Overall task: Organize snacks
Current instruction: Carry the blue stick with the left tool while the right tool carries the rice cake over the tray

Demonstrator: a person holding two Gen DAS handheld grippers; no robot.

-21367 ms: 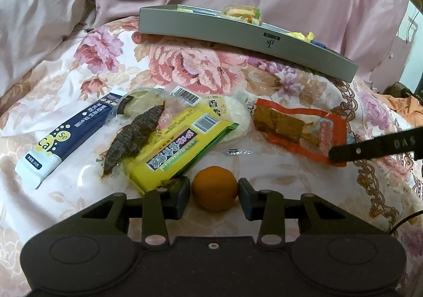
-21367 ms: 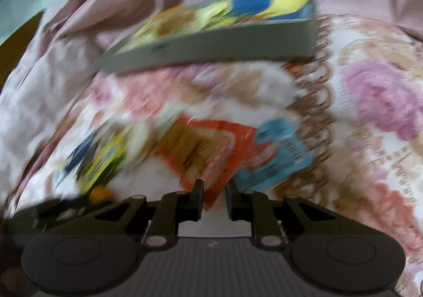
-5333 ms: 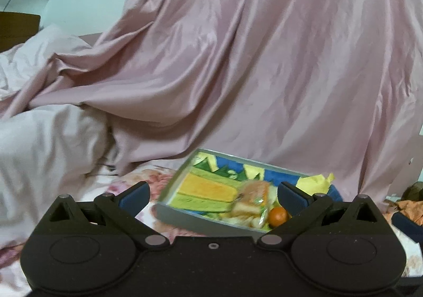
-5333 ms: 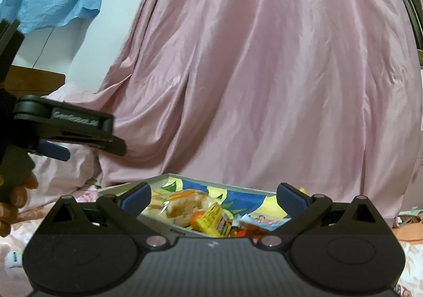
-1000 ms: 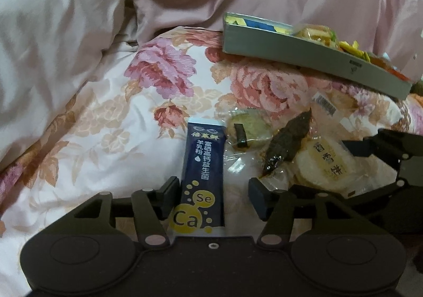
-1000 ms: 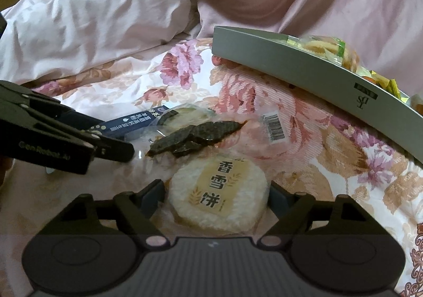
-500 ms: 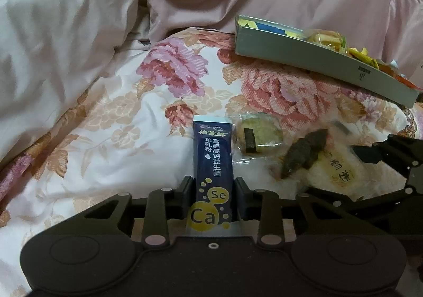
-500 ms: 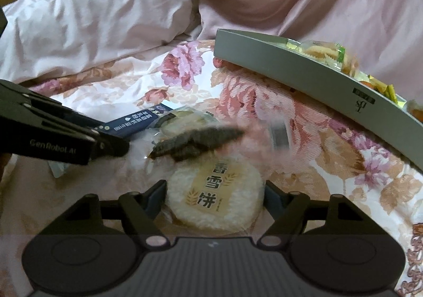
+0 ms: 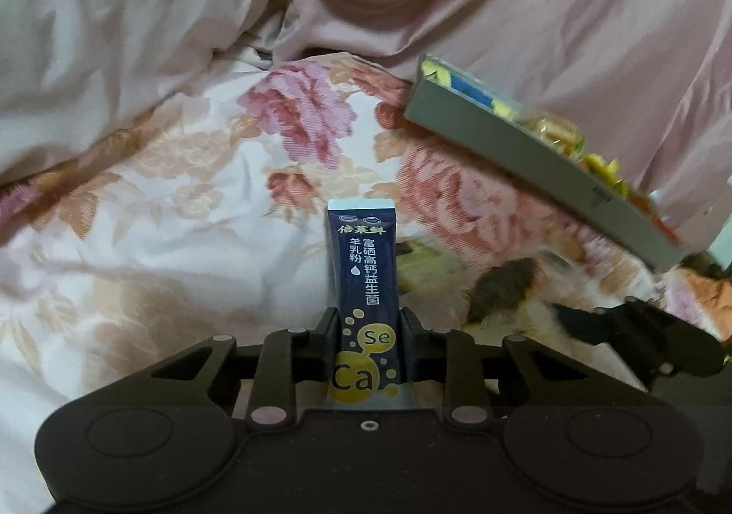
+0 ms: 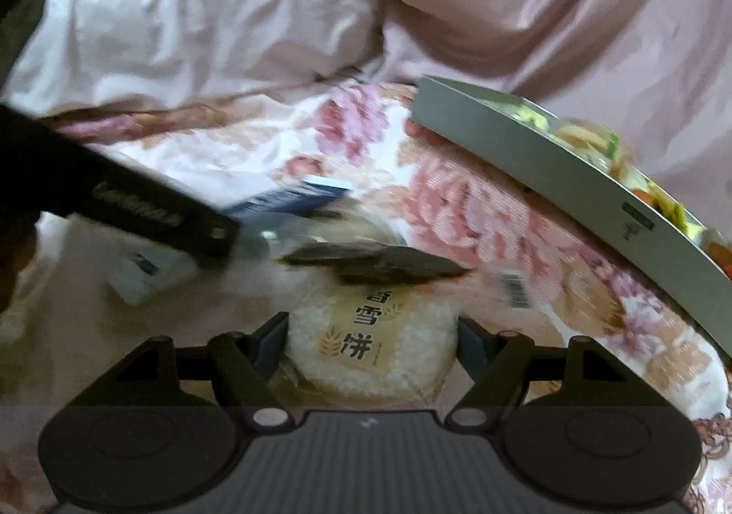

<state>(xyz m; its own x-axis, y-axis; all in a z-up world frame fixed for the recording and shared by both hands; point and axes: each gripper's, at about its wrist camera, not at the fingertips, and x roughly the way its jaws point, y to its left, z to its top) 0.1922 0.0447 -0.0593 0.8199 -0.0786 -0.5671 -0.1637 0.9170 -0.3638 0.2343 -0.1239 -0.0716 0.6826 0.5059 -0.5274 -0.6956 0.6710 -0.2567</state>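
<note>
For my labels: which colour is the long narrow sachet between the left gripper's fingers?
Dark navy sachet with yellow circles, clearest in the left wrist view.

The left gripper [image 9: 368,331] points down at a slant toward the floral bedspread [image 9: 183,239], its two fingers clamped tight on the lower end of the dark blue sachet [image 9: 366,280] just above the bedspread. The right gripper [image 10: 370,340] also tilts down over the bedspread, beside the left one, its fingers [image 10: 272,342] set wide with their pads against the two sides of the round rice cracker pack [image 10: 370,344].
</note>
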